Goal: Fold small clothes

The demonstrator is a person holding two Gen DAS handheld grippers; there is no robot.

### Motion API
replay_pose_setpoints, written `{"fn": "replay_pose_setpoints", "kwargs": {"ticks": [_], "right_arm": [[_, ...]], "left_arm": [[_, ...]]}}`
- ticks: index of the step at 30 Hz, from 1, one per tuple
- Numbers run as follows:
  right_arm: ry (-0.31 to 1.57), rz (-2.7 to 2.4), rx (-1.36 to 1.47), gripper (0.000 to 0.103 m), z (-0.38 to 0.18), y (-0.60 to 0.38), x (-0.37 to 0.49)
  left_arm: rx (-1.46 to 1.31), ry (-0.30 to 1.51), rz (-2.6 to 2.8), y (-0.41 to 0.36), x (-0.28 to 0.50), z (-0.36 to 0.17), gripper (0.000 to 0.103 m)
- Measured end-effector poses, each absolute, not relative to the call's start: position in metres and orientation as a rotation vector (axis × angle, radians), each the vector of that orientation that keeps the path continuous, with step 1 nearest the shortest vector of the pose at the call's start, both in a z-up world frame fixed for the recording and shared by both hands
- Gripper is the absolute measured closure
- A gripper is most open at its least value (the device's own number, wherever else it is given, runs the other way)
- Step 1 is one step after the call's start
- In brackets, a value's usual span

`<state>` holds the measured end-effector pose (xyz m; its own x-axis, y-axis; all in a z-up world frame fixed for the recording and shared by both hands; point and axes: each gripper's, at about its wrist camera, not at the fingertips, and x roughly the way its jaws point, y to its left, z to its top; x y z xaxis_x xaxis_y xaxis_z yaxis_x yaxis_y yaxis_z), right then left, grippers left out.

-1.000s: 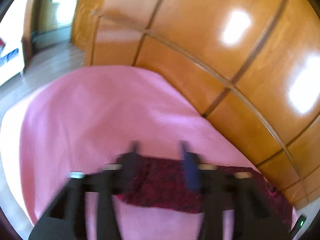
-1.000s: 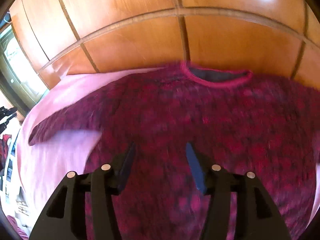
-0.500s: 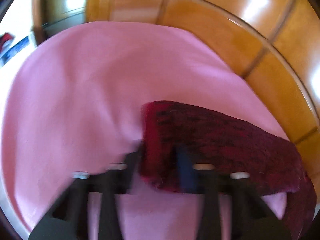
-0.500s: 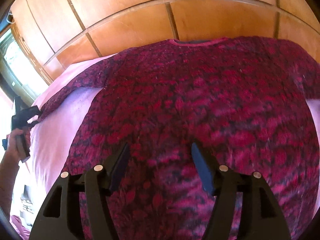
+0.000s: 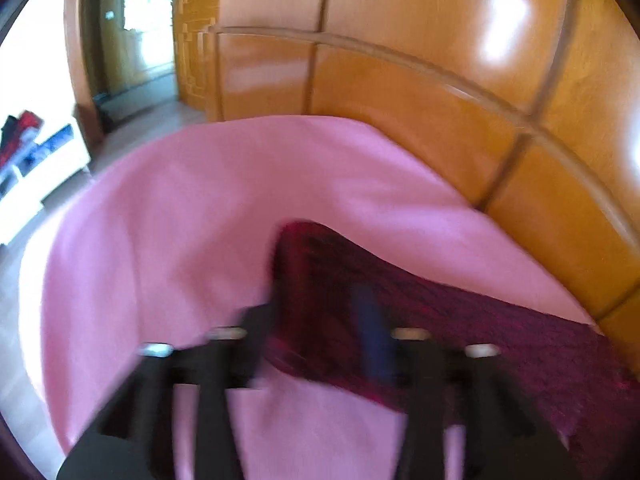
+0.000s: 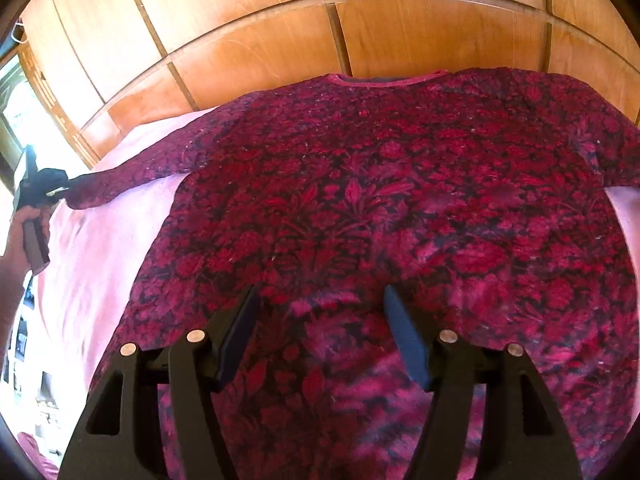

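A dark red floral sweater (image 6: 380, 208) lies spread flat on a pink sheet (image 6: 100, 264), neck toward the wooden wall. My right gripper (image 6: 320, 320) is open and empty, just above the sweater's lower middle. My left gripper (image 5: 316, 320) sits at the end of the sweater's left sleeve (image 5: 328, 280); the cuff lies between its fingers, which stand apart. The view is blurred, so I cannot tell whether it grips the cuff. In the right wrist view the left gripper (image 6: 44, 188) shows at the sleeve tip, held by a hand.
A glossy wooden panelled wall (image 6: 320, 32) borders the bed behind the sweater. Pink sheet (image 5: 200, 220) extends left of the sleeve. A doorway (image 5: 132, 40) and white furniture (image 5: 36, 168) lie beyond the bed's left edge.
My left gripper reached the sleeve cuff and the view tilted back up toward the wall. My right gripper moved down and closer over the sweater body.
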<state>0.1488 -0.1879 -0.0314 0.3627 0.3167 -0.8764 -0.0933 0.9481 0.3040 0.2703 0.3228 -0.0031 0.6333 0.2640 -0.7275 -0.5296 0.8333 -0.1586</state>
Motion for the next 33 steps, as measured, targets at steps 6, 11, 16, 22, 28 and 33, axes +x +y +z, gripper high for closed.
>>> {"fn": "replay_pose_setpoints", "kwargs": {"ticks": [6, 11, 16, 22, 28, 33], "right_arm": [[1.156, 0.092, 0.22, 0.037, -0.009, -0.266, 0.119], [1.191, -0.09, 0.216, 0.037, -0.006, -0.333, 0.074], [1.268, -0.093, 0.308, 0.043, -0.018, -0.36, 0.026], [1.262, -0.001, 0.217, 0.087, -0.008, -0.332, 0.009], [1.255, 0.067, 0.156, 0.091, 0.018, -0.331, -0.009], [1.333, 0.076, 0.159, 0.089, -0.004, -0.335, -0.005]], "left_arm": [[-0.437, 0.817, -0.055, 0.222, 0.202, -0.009, 0.037], [-0.448, 0.96, -0.455, 0.128, 0.137, -0.037, 0.037], [-0.429, 1.08, -0.616, 0.067, 0.089, -0.064, 0.05], [-0.353, 1.065, -0.58, 0.051, 0.085, -0.064, 0.087], [-0.296, 1.046, -0.553, 0.052, 0.087, -0.05, 0.087], [-0.232, 1.096, -0.478, 0.043, 0.092, -0.058, 0.077]]}}
